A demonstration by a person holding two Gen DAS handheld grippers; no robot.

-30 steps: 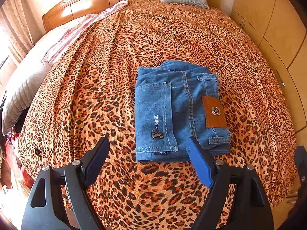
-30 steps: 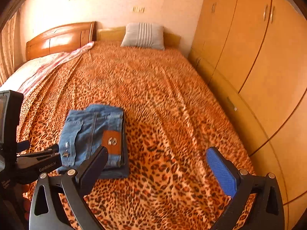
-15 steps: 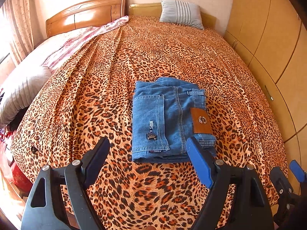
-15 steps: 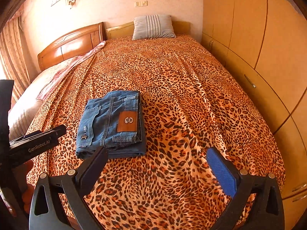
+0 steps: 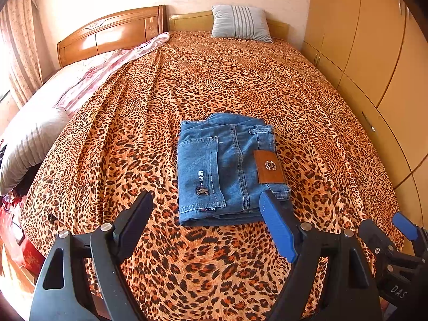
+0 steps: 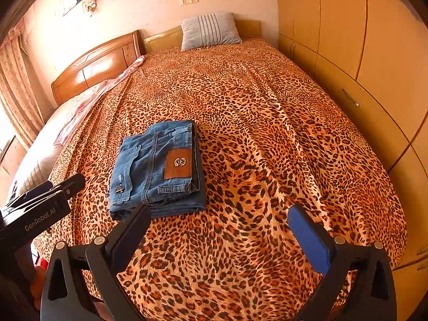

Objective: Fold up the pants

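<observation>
On bedspread (image 5: pixel 240 85), folded jeans (image 5: pixel 227 168), lengthwise toward headboard (image 5: pixel 112 34)

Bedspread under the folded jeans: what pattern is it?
Orange-and-black leopard print bedspread, clearest in the right wrist view around the jeans.

I count one pair of folded blue jeans (image 5: pixel 230 168) on one big bed with a leopard cover (image 5: pixel 240 80). I see one brown patch (image 5: pixel 268 166) on the jeans. There is one gray striped pillow (image 5: pixel 240 22) at the top. I have two grippers, the left gripper (image 5: pixel 206 216) and the right gripper (image 6: pixel 219 230). I count two wooden headboards (image 5: pixel 112 37).
</observation>
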